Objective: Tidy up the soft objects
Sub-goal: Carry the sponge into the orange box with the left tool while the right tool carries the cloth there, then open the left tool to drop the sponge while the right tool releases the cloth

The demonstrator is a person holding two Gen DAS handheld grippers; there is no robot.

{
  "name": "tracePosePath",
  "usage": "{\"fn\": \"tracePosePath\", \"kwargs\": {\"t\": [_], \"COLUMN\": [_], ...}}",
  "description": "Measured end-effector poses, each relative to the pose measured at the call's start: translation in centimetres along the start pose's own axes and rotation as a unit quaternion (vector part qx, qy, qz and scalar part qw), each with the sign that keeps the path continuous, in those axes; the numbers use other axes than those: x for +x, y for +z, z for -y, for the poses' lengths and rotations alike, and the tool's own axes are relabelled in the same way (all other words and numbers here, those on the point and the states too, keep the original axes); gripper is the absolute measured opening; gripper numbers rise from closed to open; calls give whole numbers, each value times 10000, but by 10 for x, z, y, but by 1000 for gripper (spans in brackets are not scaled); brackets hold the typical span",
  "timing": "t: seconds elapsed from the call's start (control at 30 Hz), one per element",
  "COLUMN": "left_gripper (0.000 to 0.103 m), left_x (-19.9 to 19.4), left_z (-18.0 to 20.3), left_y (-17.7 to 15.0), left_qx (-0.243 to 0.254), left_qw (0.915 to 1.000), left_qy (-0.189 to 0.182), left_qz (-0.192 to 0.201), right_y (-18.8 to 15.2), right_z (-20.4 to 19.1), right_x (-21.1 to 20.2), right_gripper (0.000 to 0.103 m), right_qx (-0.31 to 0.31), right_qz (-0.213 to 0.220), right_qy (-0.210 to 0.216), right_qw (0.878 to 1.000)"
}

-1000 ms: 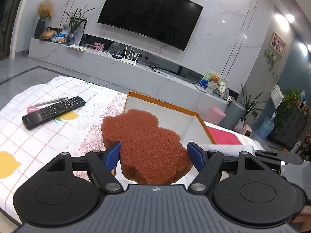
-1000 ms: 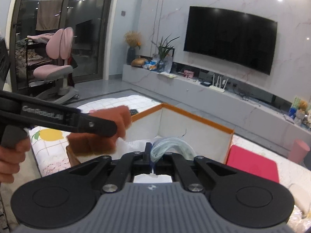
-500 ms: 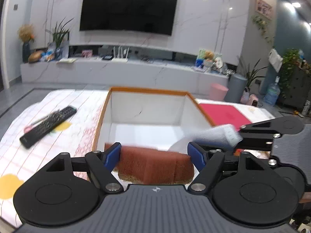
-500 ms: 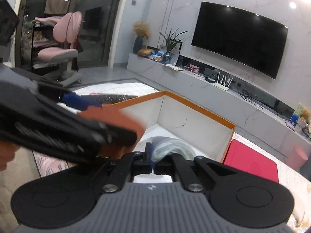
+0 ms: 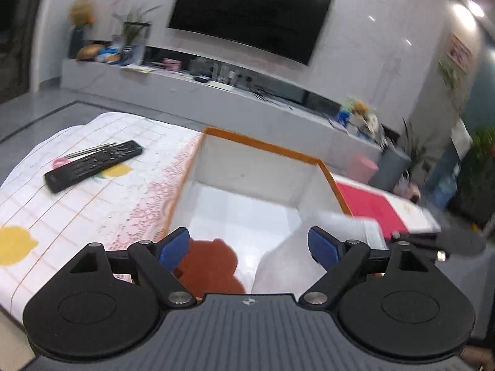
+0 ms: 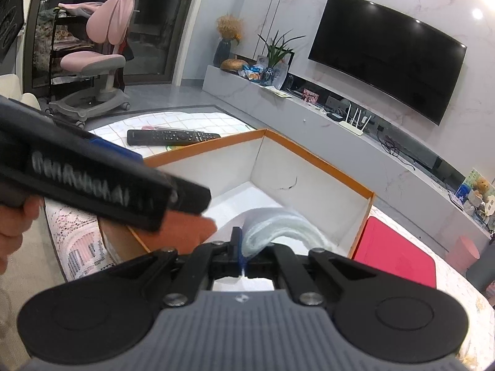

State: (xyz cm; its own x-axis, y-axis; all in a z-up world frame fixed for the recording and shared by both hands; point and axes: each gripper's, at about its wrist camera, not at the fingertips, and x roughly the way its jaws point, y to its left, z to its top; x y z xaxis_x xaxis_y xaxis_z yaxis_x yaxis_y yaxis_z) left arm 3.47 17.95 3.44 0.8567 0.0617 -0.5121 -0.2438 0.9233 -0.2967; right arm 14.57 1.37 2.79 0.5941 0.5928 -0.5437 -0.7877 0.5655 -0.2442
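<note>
Left gripper (image 5: pixel 249 245) over near end of orange-rimmed white box (image 5: pixel 263 147), jaws opening wide, blue pads (image 5: pixel 174 244) clear of everything. Brown bear-shaped sponge (image 5: pixel 210 266) lying on box floor below left pad. White mesh cloth (image 5: pixel 346 225) at right wall, blurred. Black remote (image 5: pixel 92 165) on patterned tablecloth (image 5: pixel 77 204), left.

I see a rust-brown, bear-shaped sponge (image 5: pixel 213 262) on the white floor of a box (image 5: pixel 263 142) that is white inside with an orange rim. My left gripper (image 5: pixel 249 245) is black with blue pads; my right gripper (image 6: pixel 239 252) is black too, and at it is a translucent white mesh cloth (image 6: pixel 278 221). The tablecloth (image 5: pixel 92 204) on the left is white with a thin grid, yellow lemons and pink lace print. The remote (image 5: pixel 94 165) is black, and the mat (image 5: pixel 368 204) on the right is red.
</note>
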Motion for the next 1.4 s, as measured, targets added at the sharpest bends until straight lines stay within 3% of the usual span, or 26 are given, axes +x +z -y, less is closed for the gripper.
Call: {"fn": "tracePosePath", "kwargs": {"t": [0.3,0.5,0.77,1.03,1.1,1.23,1.4], "left_gripper": [103,103,103,103,103,103,103], "left_x": [-28,-25,-24,-23,-25,-28,-31], "left_z": [-24,-39,-43,-46,-45,-39,-33], "left_y": [15,17,15,14,14,13,13], "left_qx": [-474,-701,-443,-438,-409,-229,-2], "left_qw": [9976,9963,9975,9980,9982,9981,9974], "left_qy": [205,220,309,248,194,295,422], "left_qz": [457,444,464,379,390,481,580], "right_y": [16,28,29,26,26,31,39], "right_z": [-4,-15,-12,-3,-2,3,4], "right_x": [12,38,71,70,65,50,29], "right_gripper": [0,0,0,7,24,47,85], "right_qx": [191,82,260,243,190,279,363], "right_qz": [-272,-575,-1140,-1307,-1310,-1195,-979], "right_qy": [252,364,507,488,456,475,472], "right_qw": [9991,9977,9918,9899,9902,9913,9934]}}
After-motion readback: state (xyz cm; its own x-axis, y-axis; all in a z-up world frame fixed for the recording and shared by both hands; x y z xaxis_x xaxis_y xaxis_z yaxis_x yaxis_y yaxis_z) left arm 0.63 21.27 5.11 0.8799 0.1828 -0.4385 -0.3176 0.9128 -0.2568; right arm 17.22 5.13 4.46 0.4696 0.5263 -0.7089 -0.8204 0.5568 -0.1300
